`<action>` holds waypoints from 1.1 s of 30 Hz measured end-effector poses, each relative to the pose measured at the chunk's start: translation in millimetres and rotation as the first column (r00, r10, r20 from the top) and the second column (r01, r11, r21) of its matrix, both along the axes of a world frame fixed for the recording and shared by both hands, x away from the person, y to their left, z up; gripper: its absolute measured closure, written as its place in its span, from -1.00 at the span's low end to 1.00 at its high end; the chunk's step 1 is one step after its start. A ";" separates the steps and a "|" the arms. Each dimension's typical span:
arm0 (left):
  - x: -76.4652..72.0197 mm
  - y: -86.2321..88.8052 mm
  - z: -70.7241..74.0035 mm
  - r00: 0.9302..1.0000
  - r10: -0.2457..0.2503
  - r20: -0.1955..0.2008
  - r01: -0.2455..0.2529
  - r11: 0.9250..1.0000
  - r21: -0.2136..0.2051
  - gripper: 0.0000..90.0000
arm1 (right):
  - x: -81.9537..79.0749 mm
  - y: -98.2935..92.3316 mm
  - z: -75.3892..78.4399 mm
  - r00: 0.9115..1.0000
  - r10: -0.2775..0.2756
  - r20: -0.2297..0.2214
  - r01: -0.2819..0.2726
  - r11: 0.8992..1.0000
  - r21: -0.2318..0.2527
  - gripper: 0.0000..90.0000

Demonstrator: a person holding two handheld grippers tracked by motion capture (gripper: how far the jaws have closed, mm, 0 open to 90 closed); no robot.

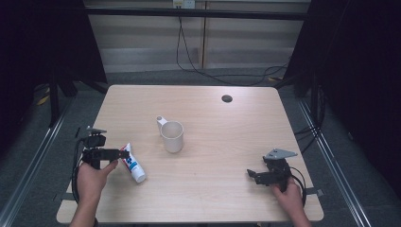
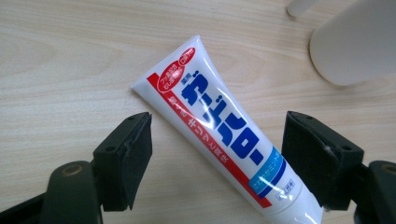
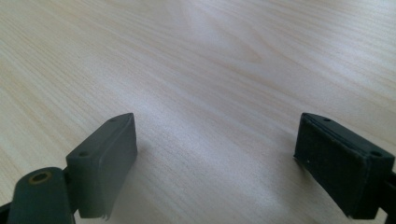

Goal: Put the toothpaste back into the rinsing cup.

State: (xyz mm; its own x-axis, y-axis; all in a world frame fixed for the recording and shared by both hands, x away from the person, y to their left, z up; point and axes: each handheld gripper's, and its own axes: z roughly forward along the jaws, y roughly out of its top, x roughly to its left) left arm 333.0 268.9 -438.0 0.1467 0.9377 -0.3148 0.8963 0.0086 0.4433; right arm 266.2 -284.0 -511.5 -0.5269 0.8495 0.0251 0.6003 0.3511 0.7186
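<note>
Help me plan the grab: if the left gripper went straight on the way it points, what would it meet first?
The toothpaste tube, lying flat on the table between the left gripper's open jaws. The cream mug stands farther on, probably off that line.

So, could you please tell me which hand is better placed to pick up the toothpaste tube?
Left. The left gripper is open right by the toothpaste tube, which lies between its jaws; the right gripper rests over bare table, far off.

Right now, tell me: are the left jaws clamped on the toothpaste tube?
No: in the left gripper view the toothpaste tube lies flat on the table between the open left gripper, whose jaws stand clear of it.
</note>
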 end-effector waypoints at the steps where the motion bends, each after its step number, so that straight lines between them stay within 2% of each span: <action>1: 1.7 -0.8 -1.6 1.000 0.000 -0.012 0.000 1.000 0.001 -0.45 | 0.0 0.0 0.0 1.000 0.000 0.000 0.000 1.000 0.000 -0.72; 5: 3.7 -2.5 -3.6 1.000 0.006 -0.014 -0.006 1.000 -0.013 -0.46 | 0.0 0.0 0.0 1.000 0.000 0.000 0.000 1.000 0.000 -0.72; 15: 8.8 -11.0 -5.8 1.000 -0.015 -0.024 0.015 1.000 -0.004 -0.47 | -0.1 0.1 0.0 1.000 -0.001 0.000 0.001 1.000 -0.001 -0.72; 24: 12.0 -14.5 -11.6 0.999 0.008 -0.047 -0.007 1.000 0.012 -0.47 | -0.3 0.2 0.1 1.000 -0.003 -0.003 0.003 1.000 -0.001 -0.72; 33: 16.5 -13.9 -24.5 0.997 0.039 -0.066 -0.039 0.999 0.001 -0.47 | -0.3 0.3 0.1 1.000 -0.003 -0.003 0.003 1.000 -0.001 -0.72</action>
